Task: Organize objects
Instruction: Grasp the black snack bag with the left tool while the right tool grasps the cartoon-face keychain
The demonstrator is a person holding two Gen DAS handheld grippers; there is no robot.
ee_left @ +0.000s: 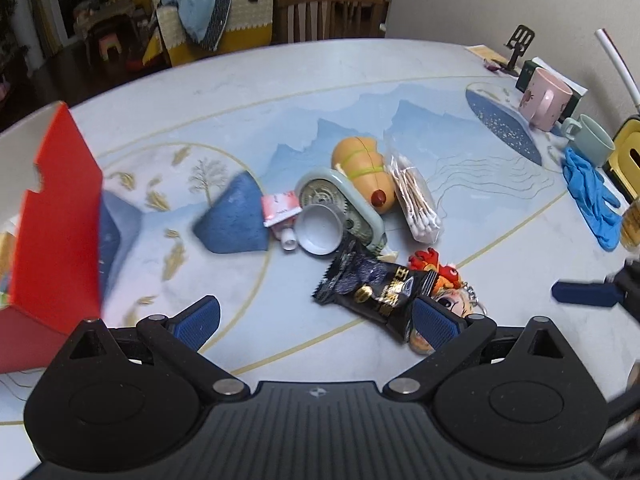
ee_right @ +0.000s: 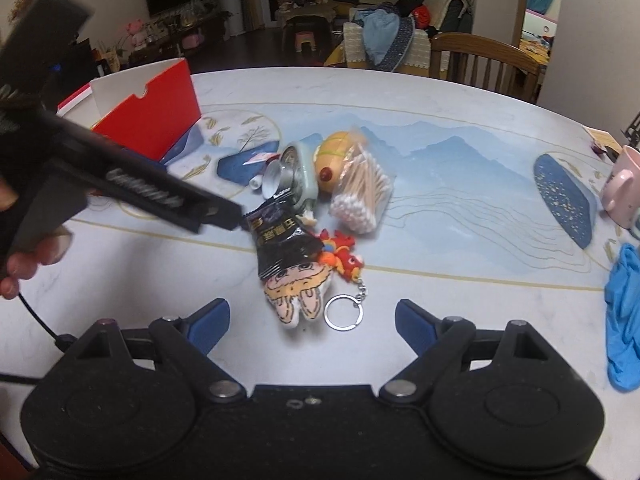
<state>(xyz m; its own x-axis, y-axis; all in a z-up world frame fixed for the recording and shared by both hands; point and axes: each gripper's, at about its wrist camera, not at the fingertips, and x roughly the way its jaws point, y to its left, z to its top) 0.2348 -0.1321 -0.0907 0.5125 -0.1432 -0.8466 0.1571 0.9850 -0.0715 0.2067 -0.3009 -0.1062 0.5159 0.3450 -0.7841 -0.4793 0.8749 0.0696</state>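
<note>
Both tongs, left (ee_left: 316, 320) & right (ee_right: 312, 320), spread, empty. Snack pack (ee_left: 372, 284): light, crinkly, slippery; I'd pinch near edge.

Bare table (ee_right: 460, 264) right of the clutter; red box (ee_right: 160, 120) blocking left.

Both tools (ee_left: 316, 318) (ee_right: 312, 322) wide open, angled downward

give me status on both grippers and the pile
Left gripper open, empty. Right gripper open, empty. Black snack packet lies over plush keychain. Red box waiting.
</note>
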